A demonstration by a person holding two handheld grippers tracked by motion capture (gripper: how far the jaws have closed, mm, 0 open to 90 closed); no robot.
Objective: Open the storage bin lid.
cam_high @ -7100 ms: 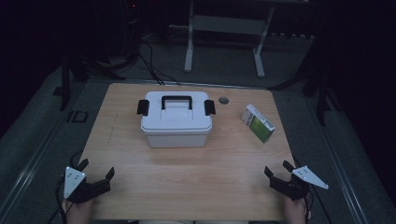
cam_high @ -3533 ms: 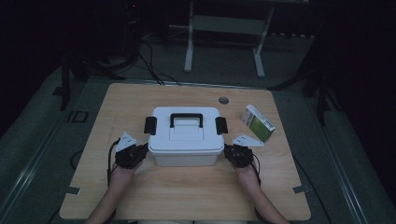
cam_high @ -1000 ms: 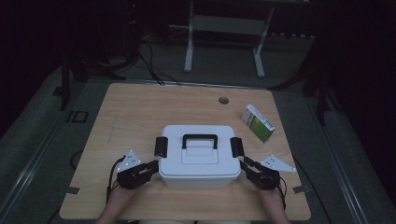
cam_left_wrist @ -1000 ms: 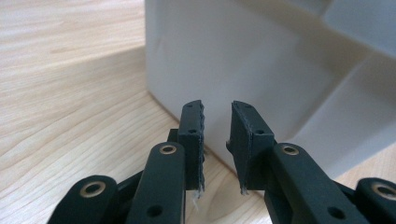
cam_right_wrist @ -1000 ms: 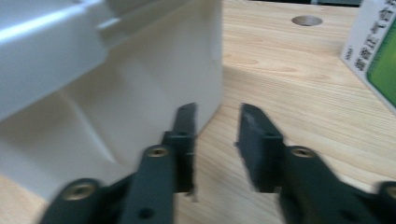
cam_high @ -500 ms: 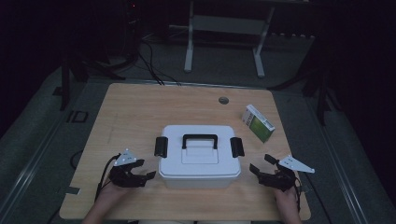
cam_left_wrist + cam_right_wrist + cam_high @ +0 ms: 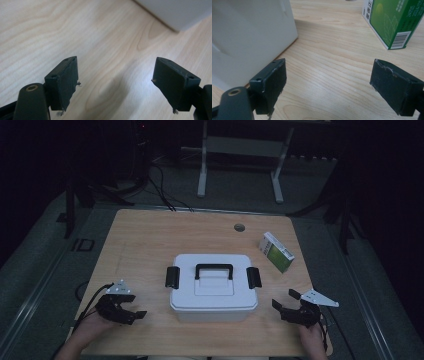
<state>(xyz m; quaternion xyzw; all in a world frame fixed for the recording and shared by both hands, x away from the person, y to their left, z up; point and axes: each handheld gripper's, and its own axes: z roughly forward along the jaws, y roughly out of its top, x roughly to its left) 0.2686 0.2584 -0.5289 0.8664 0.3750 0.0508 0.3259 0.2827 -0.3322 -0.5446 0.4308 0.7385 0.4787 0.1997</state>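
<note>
Both pairs of jaws stand spread wide with only bare wood between them, grasping nothing. On the left gripper (image 7: 113, 85) the jaws are blocky black slabs with flat matte faces, small screw holes on top and slightly frayed lower edges; a corner of the white box (image 7: 175, 12) shows at the upper right of that view. The right gripper (image 7: 328, 87) has the same chunky black jaws, its right one chipped along the top edge.

From above, the left gripper (image 7: 131, 311) rests near the table's front left edge and the right gripper (image 7: 287, 302) near the front right, each apart from the box. Each carries a grey three-cornered plate on top and a trailing cable.

The box (image 7: 213, 287) is smooth white plastic, rectangular with rounded corners, with a black handle on its lid and a black latch at each end. It sits centred toward the front of the table (image 7: 145, 240), a pale wood-grain top with rounded corners. A green and white carton (image 7: 276, 251), glossy with a barcode, lies off to the box's back right.
</note>
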